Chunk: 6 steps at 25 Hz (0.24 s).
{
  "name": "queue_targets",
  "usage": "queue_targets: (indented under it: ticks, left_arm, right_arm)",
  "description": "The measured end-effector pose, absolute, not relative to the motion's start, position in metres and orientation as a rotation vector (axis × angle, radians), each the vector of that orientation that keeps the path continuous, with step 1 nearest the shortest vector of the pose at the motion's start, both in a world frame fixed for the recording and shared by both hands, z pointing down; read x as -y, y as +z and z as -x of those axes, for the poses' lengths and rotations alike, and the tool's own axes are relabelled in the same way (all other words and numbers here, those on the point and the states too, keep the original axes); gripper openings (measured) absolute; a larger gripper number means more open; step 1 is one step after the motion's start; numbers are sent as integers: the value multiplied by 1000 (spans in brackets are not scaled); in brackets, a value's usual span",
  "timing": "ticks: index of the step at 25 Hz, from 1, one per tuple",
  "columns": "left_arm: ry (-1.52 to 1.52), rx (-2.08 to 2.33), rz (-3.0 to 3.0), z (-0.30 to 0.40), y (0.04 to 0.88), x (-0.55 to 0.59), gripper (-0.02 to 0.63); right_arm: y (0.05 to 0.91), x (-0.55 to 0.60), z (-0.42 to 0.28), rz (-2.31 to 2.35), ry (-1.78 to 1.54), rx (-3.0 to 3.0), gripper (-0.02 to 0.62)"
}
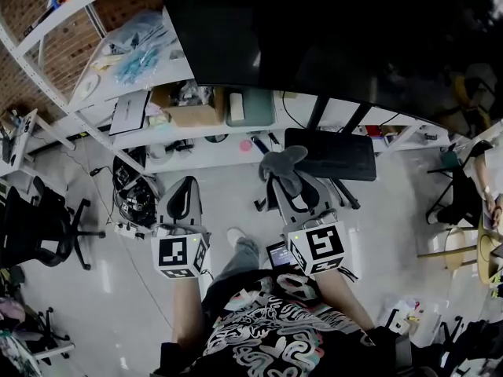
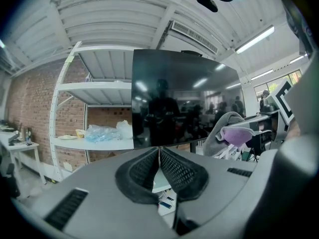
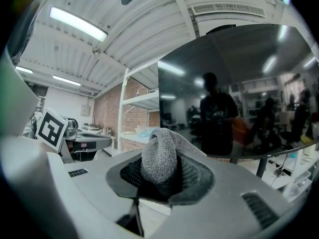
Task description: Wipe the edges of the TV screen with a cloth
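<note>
Okay, right gripper (image 1: 292, 196) is clamped on the grey cloth (image 3: 159, 156); left gripper (image 2: 159, 153) has jaws together, empty. TV screen (image 1: 354, 38) is ahead and apart. Best to raise the cloth to its bottom edge, then press lightly along the frame.

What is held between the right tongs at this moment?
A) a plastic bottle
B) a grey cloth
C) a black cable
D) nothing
B: the right gripper view shows the right tongs closed on a grey cloth, which sticks up folded between them.
</note>
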State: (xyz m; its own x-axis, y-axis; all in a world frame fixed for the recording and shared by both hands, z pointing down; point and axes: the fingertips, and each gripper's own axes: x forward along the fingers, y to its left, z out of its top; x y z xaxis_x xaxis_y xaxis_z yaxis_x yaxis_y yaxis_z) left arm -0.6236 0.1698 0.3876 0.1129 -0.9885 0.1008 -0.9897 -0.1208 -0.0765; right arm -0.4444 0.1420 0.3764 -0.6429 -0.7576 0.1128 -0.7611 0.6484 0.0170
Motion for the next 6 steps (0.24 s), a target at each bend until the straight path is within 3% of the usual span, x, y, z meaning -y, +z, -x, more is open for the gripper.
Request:
queue_targets:
  ticks: [6]
  left_arm:
    - [216, 2050, -2356, 606, 392, -176, 25]
  right_arm:
    - [377, -153, 434, -1275, 40, 2747, 141]
